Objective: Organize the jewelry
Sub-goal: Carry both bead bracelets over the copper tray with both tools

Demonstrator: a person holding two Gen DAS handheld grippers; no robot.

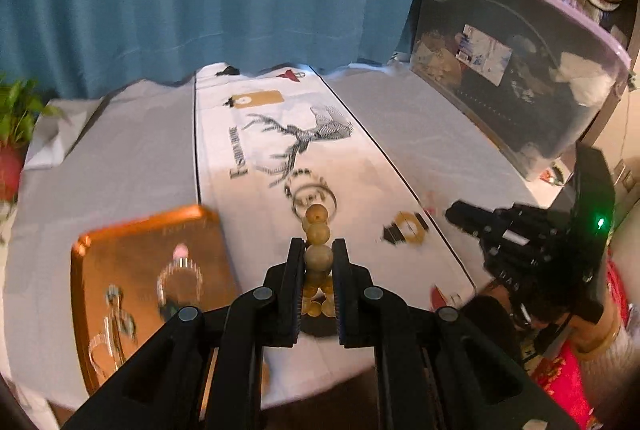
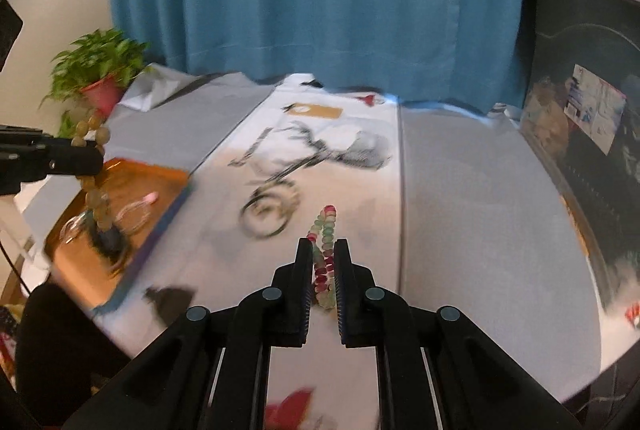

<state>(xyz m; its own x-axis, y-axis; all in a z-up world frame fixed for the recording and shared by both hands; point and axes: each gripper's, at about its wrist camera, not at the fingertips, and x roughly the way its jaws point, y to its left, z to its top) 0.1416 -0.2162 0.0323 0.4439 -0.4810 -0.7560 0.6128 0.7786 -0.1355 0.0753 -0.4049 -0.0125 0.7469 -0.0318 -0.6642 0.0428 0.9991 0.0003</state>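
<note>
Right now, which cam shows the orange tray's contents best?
Left wrist view. The orange tray sits close and nearly whole there, with clear bangles and a pink piece, though motion-blurred. In the right wrist view the tray is smaller, and the left gripper's hanging tan bead bracelet partly covers it.

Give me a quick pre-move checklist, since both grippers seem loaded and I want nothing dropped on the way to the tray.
1. Left gripper shut on the yellow bead bracelet: ok.
2. Right gripper shut on the pink-green bead bracelet: ok.
3. Orange tray within view: ok.
4. Free spot on tray among the clear bangles: cannot tell, blurred.
5. Yellow bracelet hanging over the tray: ok.
</note>
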